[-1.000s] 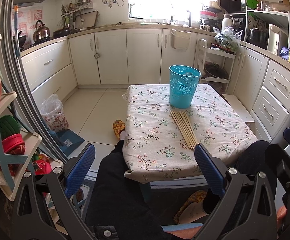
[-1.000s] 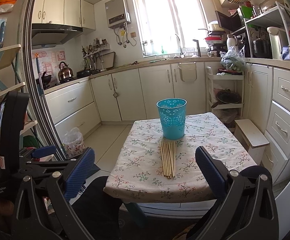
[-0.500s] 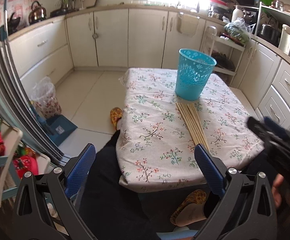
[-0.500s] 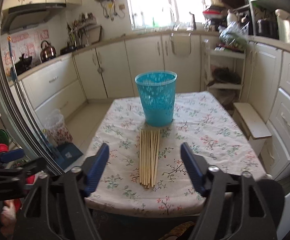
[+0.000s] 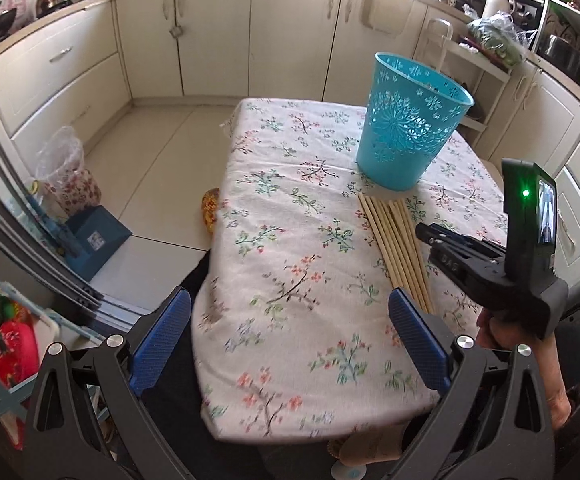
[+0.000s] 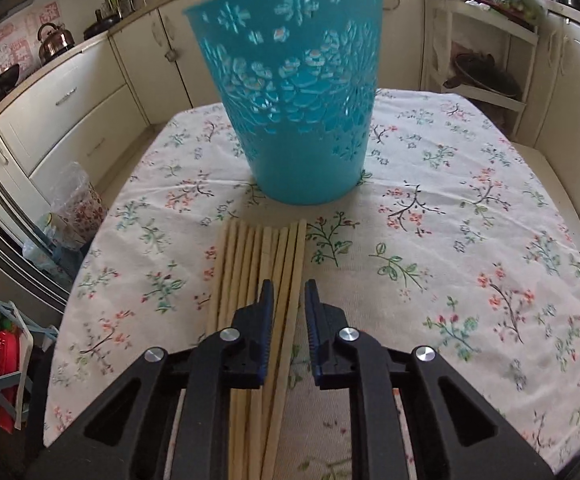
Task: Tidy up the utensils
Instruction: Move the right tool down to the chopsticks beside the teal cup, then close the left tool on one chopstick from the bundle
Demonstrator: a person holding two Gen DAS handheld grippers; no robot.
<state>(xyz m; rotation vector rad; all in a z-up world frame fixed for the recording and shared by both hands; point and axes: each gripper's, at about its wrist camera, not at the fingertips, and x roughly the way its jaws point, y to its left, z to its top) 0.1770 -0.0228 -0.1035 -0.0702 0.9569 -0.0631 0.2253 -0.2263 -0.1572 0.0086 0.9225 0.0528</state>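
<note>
Several long wooden chopsticks lie side by side on the floral tablecloth, just in front of an upright turquoise perforated bin. My right gripper is low over the chopsticks with its jaws narrowed around the right-hand sticks, a gap still showing. In the left wrist view the chopsticks and bin sit at the right, with the right gripper's body over them. My left gripper is wide open and empty above the table's near edge.
The small table stands in a kitchen with cream cabinets behind it. A bagged bin and blue dustpan are on the floor at left. A shelf rack stands at back right.
My right gripper has moved forward and down onto the chopsticks and its jaws have narrowed from wide open. My left gripper has moved closer over the table and stays open.
</note>
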